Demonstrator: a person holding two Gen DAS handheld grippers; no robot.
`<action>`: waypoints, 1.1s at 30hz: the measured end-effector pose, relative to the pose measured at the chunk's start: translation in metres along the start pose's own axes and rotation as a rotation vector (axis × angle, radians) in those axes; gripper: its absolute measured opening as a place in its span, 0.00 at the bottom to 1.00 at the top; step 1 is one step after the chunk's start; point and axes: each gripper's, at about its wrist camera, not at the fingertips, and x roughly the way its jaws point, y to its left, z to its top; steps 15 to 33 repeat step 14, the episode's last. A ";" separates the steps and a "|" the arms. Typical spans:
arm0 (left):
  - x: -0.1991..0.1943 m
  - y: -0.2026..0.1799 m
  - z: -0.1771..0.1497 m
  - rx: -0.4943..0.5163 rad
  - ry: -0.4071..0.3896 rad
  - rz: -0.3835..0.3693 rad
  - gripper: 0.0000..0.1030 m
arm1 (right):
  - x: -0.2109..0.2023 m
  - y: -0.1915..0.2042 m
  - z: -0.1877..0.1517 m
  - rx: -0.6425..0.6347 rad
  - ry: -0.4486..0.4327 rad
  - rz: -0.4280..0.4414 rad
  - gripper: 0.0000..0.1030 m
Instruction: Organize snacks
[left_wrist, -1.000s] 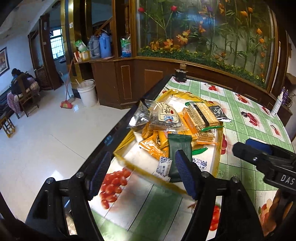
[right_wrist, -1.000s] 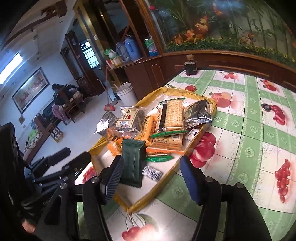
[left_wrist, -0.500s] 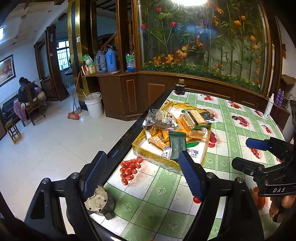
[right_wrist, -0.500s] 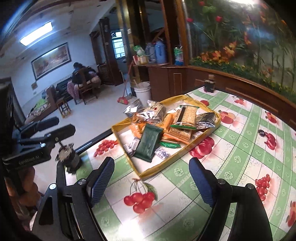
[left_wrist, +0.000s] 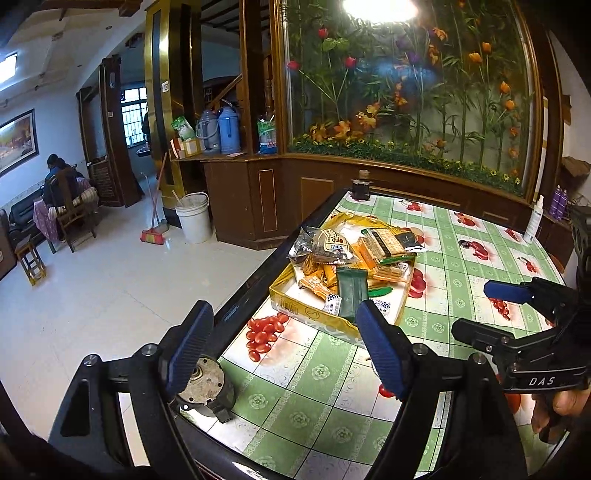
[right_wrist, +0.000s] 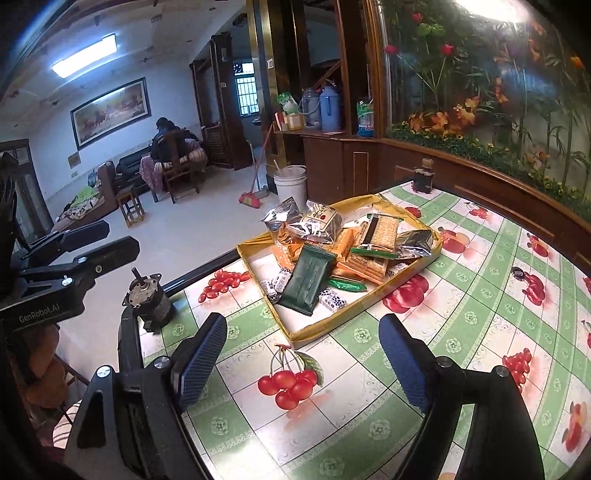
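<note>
Fingers (right_wrist: 203, 365) of both grippers spread empty; green packet (right_wrist: 306, 278) lies lengthwise toward them

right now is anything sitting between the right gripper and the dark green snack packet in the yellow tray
Nothing visible blocks it. The right gripper is open and empty, with bare green-checked fruit-print tablecloth and the low near rim of the yellow cardboard tray ahead. The dark green snack packet lies on top, uncovered.

The black right gripper (left_wrist: 476, 312), seen at the right edge of the left wrist view, has white letters "DAS". The black left gripper (right_wrist: 122, 240), at the left edge of the right wrist view, says "GenRobot.AI".
</note>
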 end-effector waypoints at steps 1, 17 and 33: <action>-0.001 0.000 0.000 0.001 -0.005 0.003 0.78 | 0.001 0.001 0.000 -0.003 0.002 0.001 0.83; -0.003 0.001 0.000 -0.017 0.024 -0.031 0.78 | 0.002 0.007 0.000 -0.031 0.013 -0.007 0.83; -0.003 0.001 0.000 -0.017 0.024 -0.031 0.78 | 0.002 0.007 0.000 -0.031 0.013 -0.007 0.83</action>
